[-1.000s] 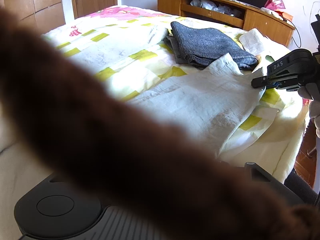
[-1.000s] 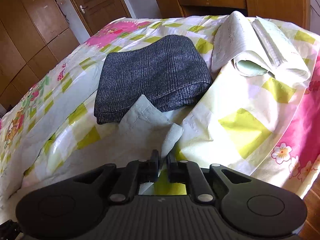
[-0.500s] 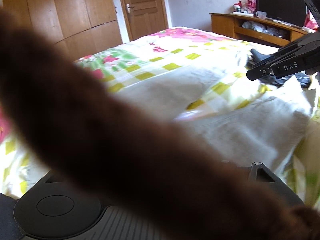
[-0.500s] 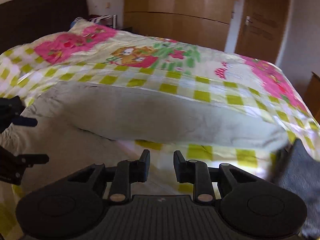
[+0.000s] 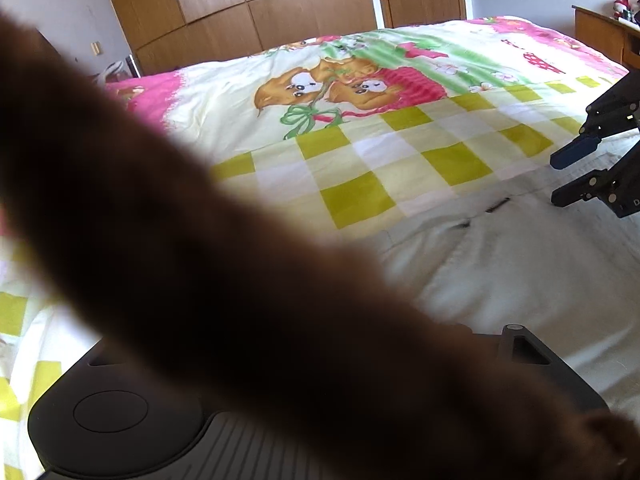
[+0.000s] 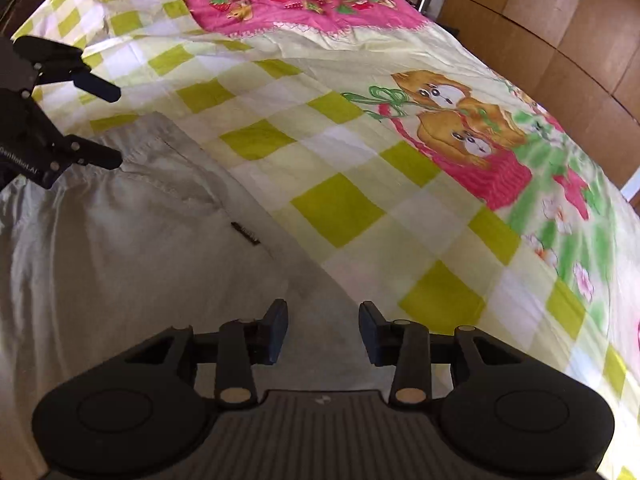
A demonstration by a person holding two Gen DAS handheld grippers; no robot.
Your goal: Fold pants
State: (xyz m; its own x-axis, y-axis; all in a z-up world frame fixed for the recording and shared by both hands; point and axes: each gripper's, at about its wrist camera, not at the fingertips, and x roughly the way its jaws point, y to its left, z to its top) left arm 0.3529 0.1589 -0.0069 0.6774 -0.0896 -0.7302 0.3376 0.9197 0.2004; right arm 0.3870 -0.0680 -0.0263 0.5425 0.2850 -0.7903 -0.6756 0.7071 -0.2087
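The pale pants (image 6: 132, 248) lie flat on the bed (image 6: 348, 208), waistband end under my left gripper (image 6: 114, 124). My right gripper (image 6: 323, 330) hovers just above the cloth, jaws wide apart and empty. The left jaws also stand open, holding nothing. The fabric looks thin, soft and light; I judge it will drape and slip, so I would pinch a seamed edge or the waistband. Lettering on the left gripper is too blurred to read fully.

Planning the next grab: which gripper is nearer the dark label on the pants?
Right, probably. The right gripper hangs open just short of the label; the left gripper is at the far corner of the pants.
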